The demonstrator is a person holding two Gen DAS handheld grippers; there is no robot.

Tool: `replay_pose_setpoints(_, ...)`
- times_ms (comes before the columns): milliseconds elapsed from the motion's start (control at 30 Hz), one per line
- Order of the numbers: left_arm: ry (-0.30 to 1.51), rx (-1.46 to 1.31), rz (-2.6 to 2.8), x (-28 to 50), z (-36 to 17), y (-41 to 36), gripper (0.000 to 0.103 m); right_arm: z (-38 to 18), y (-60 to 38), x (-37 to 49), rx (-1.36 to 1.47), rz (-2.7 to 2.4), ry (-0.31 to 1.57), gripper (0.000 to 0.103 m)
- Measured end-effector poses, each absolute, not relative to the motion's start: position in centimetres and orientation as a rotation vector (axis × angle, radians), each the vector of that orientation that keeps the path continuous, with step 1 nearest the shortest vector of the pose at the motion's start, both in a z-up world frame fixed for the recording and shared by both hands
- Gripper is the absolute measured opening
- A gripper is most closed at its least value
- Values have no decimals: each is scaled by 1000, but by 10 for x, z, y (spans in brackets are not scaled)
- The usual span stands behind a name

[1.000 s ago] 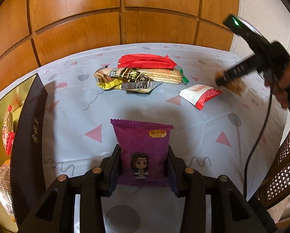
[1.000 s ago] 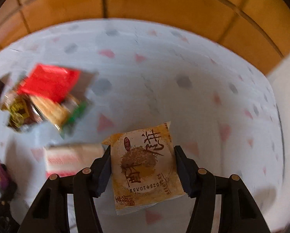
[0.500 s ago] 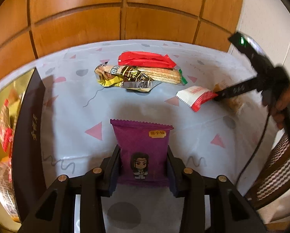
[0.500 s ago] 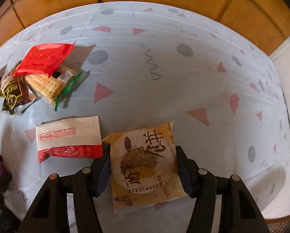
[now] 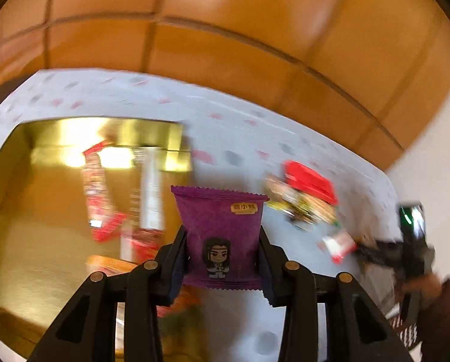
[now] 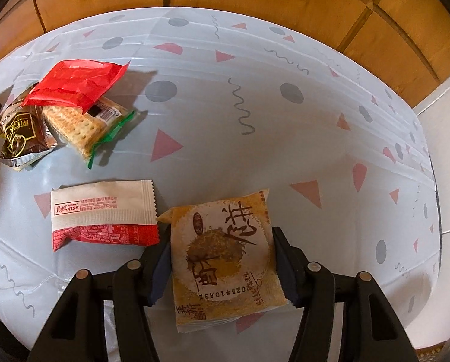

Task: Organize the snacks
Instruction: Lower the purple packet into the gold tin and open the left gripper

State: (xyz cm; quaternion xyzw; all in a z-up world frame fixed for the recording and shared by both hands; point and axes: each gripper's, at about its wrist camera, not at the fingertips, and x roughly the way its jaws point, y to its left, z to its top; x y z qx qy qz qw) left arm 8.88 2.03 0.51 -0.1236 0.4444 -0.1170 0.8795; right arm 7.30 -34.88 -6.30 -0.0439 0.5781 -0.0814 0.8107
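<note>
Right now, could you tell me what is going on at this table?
A person is sorting snacks with a gripper in each hand. The left gripper holds a purple packet beside the open gold box, which already contains several packets. The right gripper holds a tan pastry packet above the tablecloth. A white-and-red packet and a small pile of snacks wait on the cloth.

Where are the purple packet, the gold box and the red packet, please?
purple packet [image 5: 222, 235]: left wrist view, front face.
gold box [image 5: 104, 128]: left wrist view, far wall.
red packet [image 6: 74, 83]: right wrist view, top face.
</note>
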Motion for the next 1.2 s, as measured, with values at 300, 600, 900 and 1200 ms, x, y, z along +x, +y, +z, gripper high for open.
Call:
replay_pose_setpoints(300, 976, -294, -105, 145, -12, 62, 42, -63, -344, 77, -123, -169, 1230, 61)
replay_pose_setpoints(600, 976, -275, -37, 164, -15, 71, 59, -61, -344, 78, -120, -163, 1229, 61)
replay_pose_setpoints(900, 874, -207, -75, 107, 7, 48, 58, -60, -345, 78, -125, -164, 1225, 61)
replay_pose_setpoints(1200, 830, -7, -309, 49, 15, -22, 58, -60, -339, 74, -146, -170, 1215, 61)
